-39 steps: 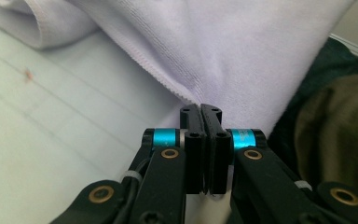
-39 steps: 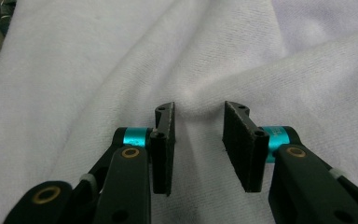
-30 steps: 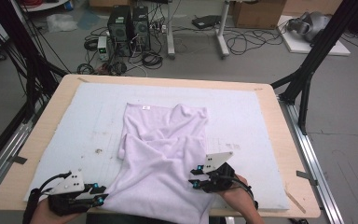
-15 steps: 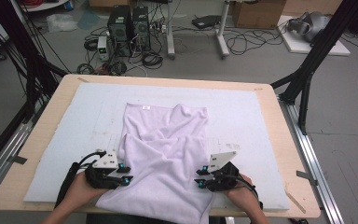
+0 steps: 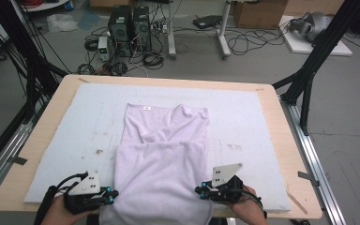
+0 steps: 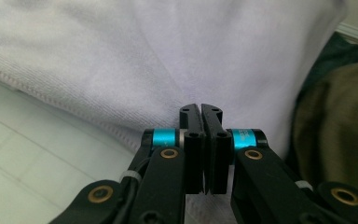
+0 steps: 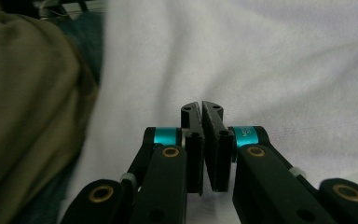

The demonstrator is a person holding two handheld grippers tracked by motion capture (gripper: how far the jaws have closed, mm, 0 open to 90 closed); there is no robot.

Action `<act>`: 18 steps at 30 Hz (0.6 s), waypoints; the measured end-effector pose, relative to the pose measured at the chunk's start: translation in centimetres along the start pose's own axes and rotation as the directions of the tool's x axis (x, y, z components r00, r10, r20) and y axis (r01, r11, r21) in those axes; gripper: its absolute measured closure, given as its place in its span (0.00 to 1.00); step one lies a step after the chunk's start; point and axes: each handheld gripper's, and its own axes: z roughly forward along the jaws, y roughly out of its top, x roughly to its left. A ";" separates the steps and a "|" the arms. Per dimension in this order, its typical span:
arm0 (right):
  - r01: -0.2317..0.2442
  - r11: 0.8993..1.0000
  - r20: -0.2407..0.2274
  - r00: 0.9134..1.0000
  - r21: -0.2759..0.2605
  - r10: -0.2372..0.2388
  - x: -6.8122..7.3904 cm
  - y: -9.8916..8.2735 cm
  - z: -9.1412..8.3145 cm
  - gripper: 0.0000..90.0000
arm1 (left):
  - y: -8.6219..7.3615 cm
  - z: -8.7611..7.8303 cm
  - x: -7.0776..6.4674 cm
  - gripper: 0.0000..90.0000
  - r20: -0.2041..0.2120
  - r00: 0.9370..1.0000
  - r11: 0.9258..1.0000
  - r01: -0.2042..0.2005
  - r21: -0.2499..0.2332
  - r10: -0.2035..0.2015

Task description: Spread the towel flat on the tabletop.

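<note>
**Both grippers clamped at the near edges of the white garment**

Your left gripper (image 6: 200,109) has just been closing, and its jaws now stand pressed together at the garment's left side; in the left gripper view the tips sit against the white cloth, and a thin fold of it seems pinched between them, though the pads hide the contact itself. Your right gripper (image 7: 201,106) has likewise just been closing and is clenched in the same way on the cloth at the garment's right side.

From above, your left gripper (image 5: 110,197) lies at the near left edge of the white garment (image 5: 161,164) and your right gripper (image 5: 201,191) at its near right edge, the two well apart with the cloth spread between them. Your hands come in from the bottom edge behind each gripper.

The garment lies in the middle of the worktop (image 5: 281,131) on a pale mat (image 5: 243,112). Its near part hangs over the front edge towards you; its far part is rumpled, with a small label near the far left corner.
</note>
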 end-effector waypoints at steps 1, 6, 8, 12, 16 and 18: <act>0.006 1.000 -0.013 1.000 -0.004 -0.006 0.5 0.2 -0.2 0.97 | 0.0 -0.3 -0.3 0.96 0.011 1.000 1.000 0.001 -0.014 -0.001; 0.010 0.998 0.001 1.000 -0.064 -0.010 1.2 1.3 -1.7 0.84 | 0.9 -0.4 0.8 0.75 -0.035 0.999 0.997 -0.002 -0.081 -0.001; 0.012 0.998 0.041 0.999 -0.062 -0.010 0.4 1.5 -2.0 0.81 | 1.4 0.1 1.9 0.74 -0.047 0.999 0.996 -0.001 -0.087 -0.003; -0.030 0.999 0.082 0.996 -0.036 0.033 -2.1 1.1 -1.1 0.76 | 2.7 2.1 3.9 0.67 -0.053 0.999 0.998 0.006 -0.060 -0.009; -0.053 0.999 0.074 0.996 0.011 0.052 -3.6 0.6 0.9 0.74 | 2.8 4.3 5.2 0.69 -0.035 0.999 1.000 0.017 -0.002 -0.017; -0.045 0.997 0.071 0.997 0.059 0.040 -3.8 0.5 2.0 0.83 | 2.5 4.7 5.3 0.84 -0.023 1.000 1.000 0.003 0.007 -0.003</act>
